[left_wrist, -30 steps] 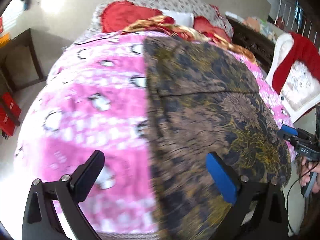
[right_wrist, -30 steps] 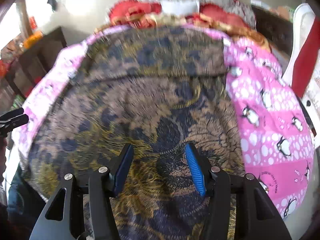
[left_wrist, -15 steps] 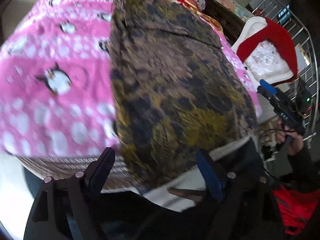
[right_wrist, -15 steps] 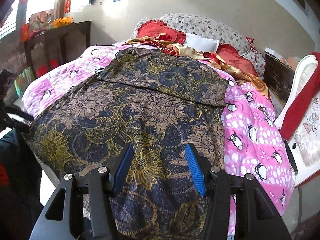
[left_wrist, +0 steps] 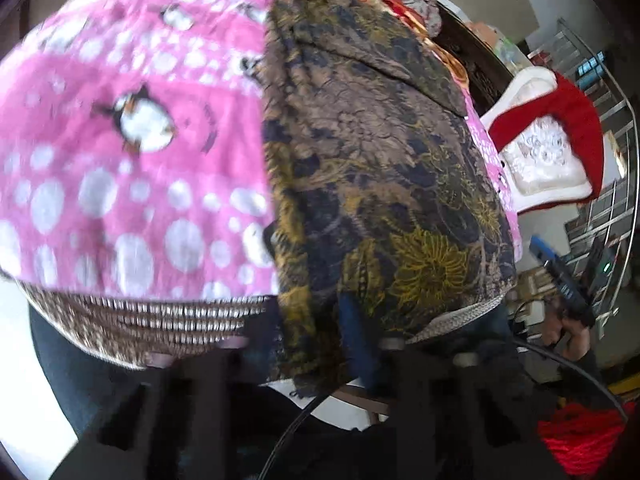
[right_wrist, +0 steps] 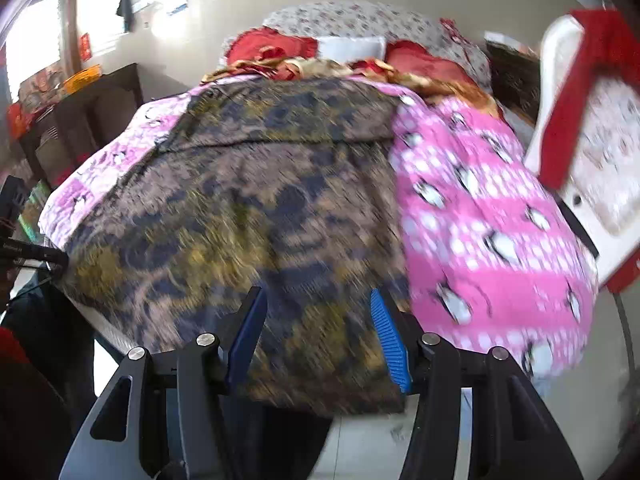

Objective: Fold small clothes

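Now the left gripper (left_wrist: 316, 320) is clamping, its jaws having just been closing, onto the floral garment's (left_wrist: 380, 168) near corner at lower centre; the right gripper (right_wrist: 318, 340) is hovering released and should pinch the matching corner cleanly.

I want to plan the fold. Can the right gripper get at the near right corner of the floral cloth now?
Probably yes: the right gripper is open just above the floral cloth, whose near edge shows nothing lying on it.

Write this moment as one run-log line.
left claw: just closed on floral cloth corner | right claw: open, above cloth | pink blanket beneath
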Motion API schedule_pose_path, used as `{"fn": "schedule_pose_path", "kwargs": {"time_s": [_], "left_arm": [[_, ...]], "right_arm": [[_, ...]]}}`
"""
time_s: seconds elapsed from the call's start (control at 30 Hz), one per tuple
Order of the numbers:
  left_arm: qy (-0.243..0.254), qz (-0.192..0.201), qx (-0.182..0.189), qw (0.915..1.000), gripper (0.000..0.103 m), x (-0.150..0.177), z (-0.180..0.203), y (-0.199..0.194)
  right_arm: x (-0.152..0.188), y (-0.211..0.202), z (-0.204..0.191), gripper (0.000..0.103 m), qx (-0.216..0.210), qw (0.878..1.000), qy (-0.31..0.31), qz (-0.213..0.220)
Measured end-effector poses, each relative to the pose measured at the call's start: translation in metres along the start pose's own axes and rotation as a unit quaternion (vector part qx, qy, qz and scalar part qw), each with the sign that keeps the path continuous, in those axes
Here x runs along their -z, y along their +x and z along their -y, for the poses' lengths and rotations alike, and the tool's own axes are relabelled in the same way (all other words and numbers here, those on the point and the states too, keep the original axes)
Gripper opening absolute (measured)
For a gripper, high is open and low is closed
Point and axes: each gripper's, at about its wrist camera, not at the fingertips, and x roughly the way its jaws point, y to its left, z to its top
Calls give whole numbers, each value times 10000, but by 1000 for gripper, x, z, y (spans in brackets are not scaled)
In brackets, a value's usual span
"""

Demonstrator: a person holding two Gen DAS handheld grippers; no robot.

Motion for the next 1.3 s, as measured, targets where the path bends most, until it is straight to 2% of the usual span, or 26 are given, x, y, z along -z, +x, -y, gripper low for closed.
{"fn": "schedule_pose_path", "kwargs": {"time_s": [0.07,0.17,0.23,0.3,0.37,0.4,0.47,0.5,0.53,0.57,0.67,0.73,0.83,0.87,0.9,0.97,1.0,1.03,1.07,1.3], "left_arm": [[-89,-1,44,10000,11,2,-4,1],[64,4,-43,10000,12,2,4,1],[105,13,-33,9999,22,1,7,2],[201,30,-16,9998,26,2,11,3],[183,57,-5,9998,26,1,11,5],[143,72,10,9999,24,1,10,5],[76,67,-66,9999,12,0,8,5],[72,36,-58,10000,7,1,8,4],[83,52,-67,9999,6,1,8,2],[125,81,-70,9999,5,2,10,-1],[228,157,4,9996,5,1,15,-7],[286,149,65,9995,6,0,17,-7],[372,70,39,9993,16,-1,19,0],[358,40,8,9994,16,-1,18,2],[327,28,-21,9995,15,-1,18,4],[267,69,-125,9995,4,0,17,4],[274,103,-130,9995,4,1,18,2],[296,199,-87,9993,3,2,19,-3],[311,262,-72,9991,3,2,20,-7],[389,1029,412,9931,2,-2,21,-67]], "right_arm": [[9,2,11,67,-56,9998,168,-65],[16,11,28,67,-239,9988,412,-126],[20,17,39,67,-268,9978,586,-160],[26,27,57,67,-505,9944,893,-246],[34,36,69,67,-976,9895,1048,-209],[37,38,73,67,-1155,9873,1086,-120],[39,38,81,65,-1432,9817,1256,-66],[40,36,85,61,-1829,9738,1347,-92],[41,36,85,49,-2061,9695,1318,-158],[44,34,83,46,-2200,9677,1214,-194],[46,34,88,42,-2170,9686,1205,-112],[47,40,97,41,-2249,9634,1461,-29],[49,50,102,41,-2688,9485,1676,32],[49,51,101,41,-2842,9440,1674,38],[48,54,101,41,-2867,9438,1646,33],[48,55,104,30,-2804,9448,1693,2],[47,52,106,26,-2751,9459,1720,27],[45,48,106,20,-2738,9475,1652,78],[42,37,103,19,-2754,9498,1476,174],[12,-27,103,17,-2809,9489,1143,878]]}}
